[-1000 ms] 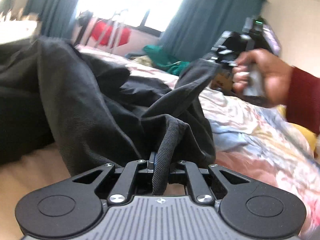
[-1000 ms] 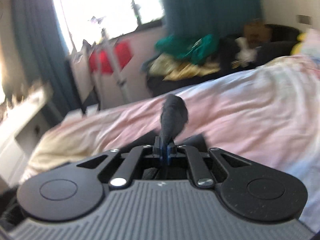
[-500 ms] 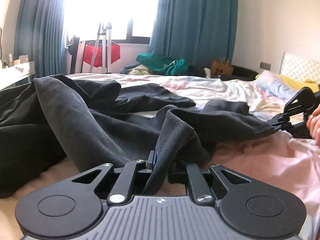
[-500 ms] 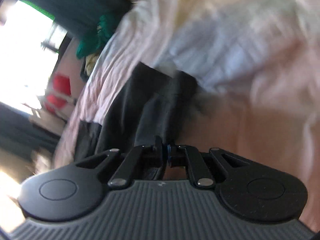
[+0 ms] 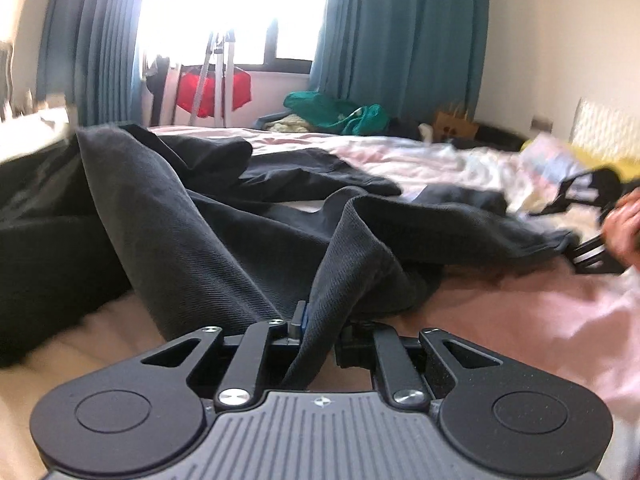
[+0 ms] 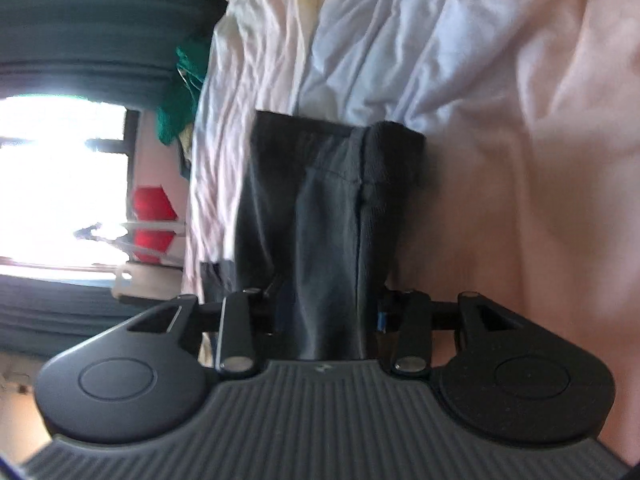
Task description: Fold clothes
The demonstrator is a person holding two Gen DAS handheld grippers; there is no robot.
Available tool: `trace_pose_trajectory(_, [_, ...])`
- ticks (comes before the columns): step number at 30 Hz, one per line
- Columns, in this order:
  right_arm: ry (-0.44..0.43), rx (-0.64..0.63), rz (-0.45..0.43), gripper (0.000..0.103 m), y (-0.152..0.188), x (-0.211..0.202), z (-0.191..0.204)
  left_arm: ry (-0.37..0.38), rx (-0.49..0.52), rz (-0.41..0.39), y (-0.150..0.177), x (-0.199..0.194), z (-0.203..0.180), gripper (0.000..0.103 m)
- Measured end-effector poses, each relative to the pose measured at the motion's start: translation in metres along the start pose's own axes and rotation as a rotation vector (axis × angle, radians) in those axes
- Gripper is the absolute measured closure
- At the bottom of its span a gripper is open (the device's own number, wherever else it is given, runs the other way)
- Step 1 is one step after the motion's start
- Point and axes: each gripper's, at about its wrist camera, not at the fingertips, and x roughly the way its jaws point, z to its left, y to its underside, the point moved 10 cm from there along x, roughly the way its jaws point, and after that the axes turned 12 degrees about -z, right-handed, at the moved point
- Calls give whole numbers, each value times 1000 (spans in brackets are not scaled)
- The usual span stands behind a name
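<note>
Bedroom, daylight blown out at the window (image 5: 208,8), teal curtains (image 5: 400,32) either side, a red cloth on a rack (image 5: 214,88) below the sill. The work surface is a bed with a rumpled pink and white sheet (image 5: 500,304).

Dark grey trousers (image 5: 192,216) lie sprawled across the sheet, bulk heaped toward the window side, one leg running out toward the headboard end. The long axis of that leg spans the two grippers: one end at the left, the cuff end at the right.

Left gripper (image 5: 320,320): jaws clenched on a ridge of the grey cloth, which rises straight out from between the fingers and drapes ahead of them.

Right gripper (image 6: 328,308): rolled on its side in its own view, low over the sheet. Jaws are opening; the cuff end of the leg lies in the gap, and the pads look clear of it on both sides. The hemmed cuff sits flat on the sheet just ahead of the fingertips.

Judgement: the leg is laid out and being let go at the right; the next fold likely turns on the left-hand end, since only that hand has a hold.

Against a second ago: the right gripper was up in the air, upright, pinching the cloth tight with the leg hanging below it. Now it is down at the bed, turned over, loosening. The left has barely shifted and its grip is unchanged.
</note>
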Motion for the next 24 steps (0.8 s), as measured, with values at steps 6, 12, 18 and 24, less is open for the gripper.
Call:
trace_pose_trajectory(6, [-12, -89, -138, 95, -9, 2, 18, 51, -48, -13, -7, -2, -2, 90])
trace_pose_trajectory(12, [-130, -247, -271, 95, -25, -6, 66, 83, -77, -38, -19, -4, -10, 89])
trace_pose_trajectory(18, [-179, -224, -367, 95, -83, -19, 66, 152, -43, -76, -26, -4, -28, 83])
trace_pose_trajectory(24, [-23, -216, -358, 95, -110, -4, 6, 183, -39, -71, -25, -5, -40, 79])
